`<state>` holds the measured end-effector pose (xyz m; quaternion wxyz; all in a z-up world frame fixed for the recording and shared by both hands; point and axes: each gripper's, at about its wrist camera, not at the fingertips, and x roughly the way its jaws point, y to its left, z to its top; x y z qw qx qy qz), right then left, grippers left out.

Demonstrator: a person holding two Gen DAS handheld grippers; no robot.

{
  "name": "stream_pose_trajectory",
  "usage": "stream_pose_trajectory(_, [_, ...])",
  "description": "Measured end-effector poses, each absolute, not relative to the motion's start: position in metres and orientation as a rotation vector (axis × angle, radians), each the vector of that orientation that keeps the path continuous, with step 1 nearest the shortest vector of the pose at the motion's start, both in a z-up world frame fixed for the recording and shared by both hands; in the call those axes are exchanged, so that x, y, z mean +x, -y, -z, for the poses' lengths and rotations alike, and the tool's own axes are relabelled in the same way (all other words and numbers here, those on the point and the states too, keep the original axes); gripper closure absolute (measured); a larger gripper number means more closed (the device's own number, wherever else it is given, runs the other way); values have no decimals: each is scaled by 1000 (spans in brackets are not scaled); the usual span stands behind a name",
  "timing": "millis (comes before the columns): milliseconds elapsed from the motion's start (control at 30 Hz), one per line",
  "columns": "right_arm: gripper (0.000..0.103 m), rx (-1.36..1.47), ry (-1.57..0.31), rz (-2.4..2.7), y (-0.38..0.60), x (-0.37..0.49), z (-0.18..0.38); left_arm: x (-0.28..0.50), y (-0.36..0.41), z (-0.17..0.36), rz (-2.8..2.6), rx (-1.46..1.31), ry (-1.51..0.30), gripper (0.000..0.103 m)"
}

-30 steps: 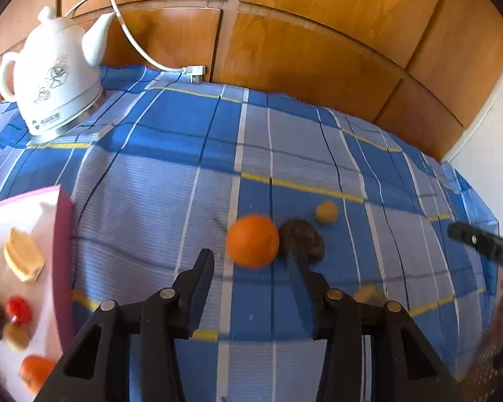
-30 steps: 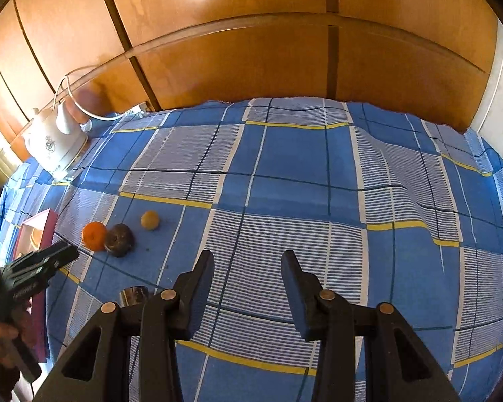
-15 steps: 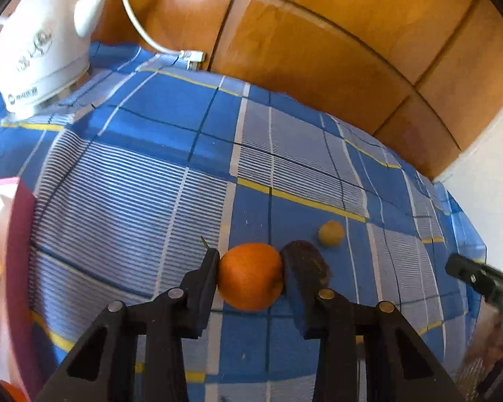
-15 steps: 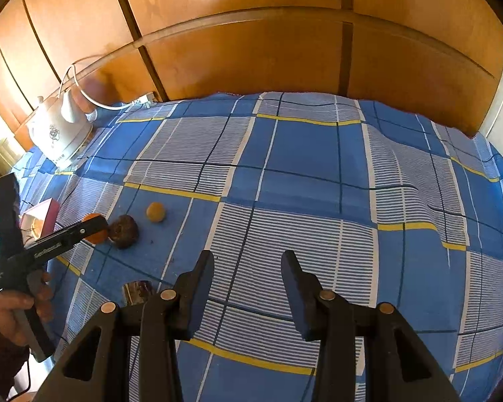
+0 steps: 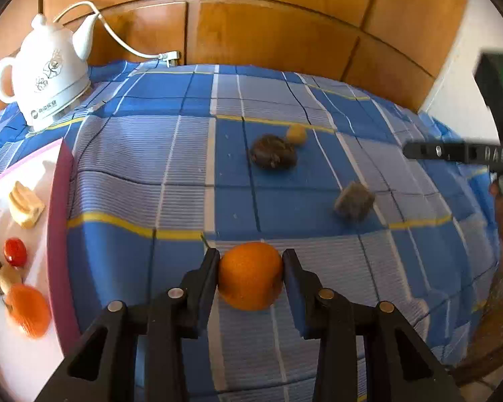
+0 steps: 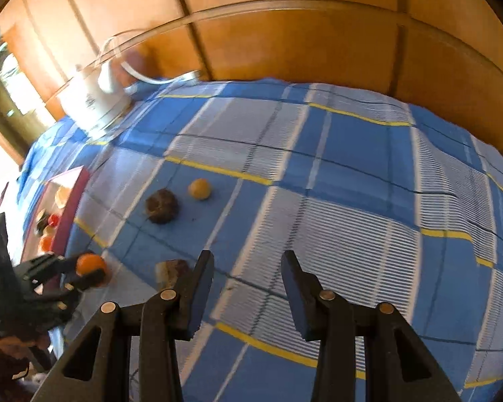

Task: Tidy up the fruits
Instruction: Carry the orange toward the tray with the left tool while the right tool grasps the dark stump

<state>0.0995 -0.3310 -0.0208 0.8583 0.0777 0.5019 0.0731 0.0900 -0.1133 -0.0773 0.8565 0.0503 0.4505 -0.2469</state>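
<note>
My left gripper is shut on an orange, its pads pressing on both sides, just above the blue checked cloth. The right wrist view shows the same orange held in that gripper at the lower left. On the cloth lie a dark brown fruit, a small yellow fruit and a grey-brown chunk. My right gripper hovers over the cloth, its jaws opening with nothing between them; the chunk lies just left of its left finger.
A pink-rimmed white tray at the left holds a red fruit, an orange fruit and a pale slice. A white kettle with a cord stands at the back left. Wooden panels back the table.
The left gripper closed on the orange and drew it away from the dark brown fruit, toward the near side. The right gripper swung left, nearer the fruits.
</note>
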Motion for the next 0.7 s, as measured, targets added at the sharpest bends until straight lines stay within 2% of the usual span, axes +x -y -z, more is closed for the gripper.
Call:
stream_pose_trajectory(100, [55, 165, -1057, -223, 319, 99, 22, 85, 117, 76, 521, 130, -930, 64])
stream_pose_trajectory(200, [45, 144, -1071, -268, 304, 99, 27, 86, 118, 78, 518, 131, -927, 64])
stream_pose_trajectory(700, [44, -103, -1121, -291, 249, 104, 61, 86, 115, 87, 516, 81, -970, 64])
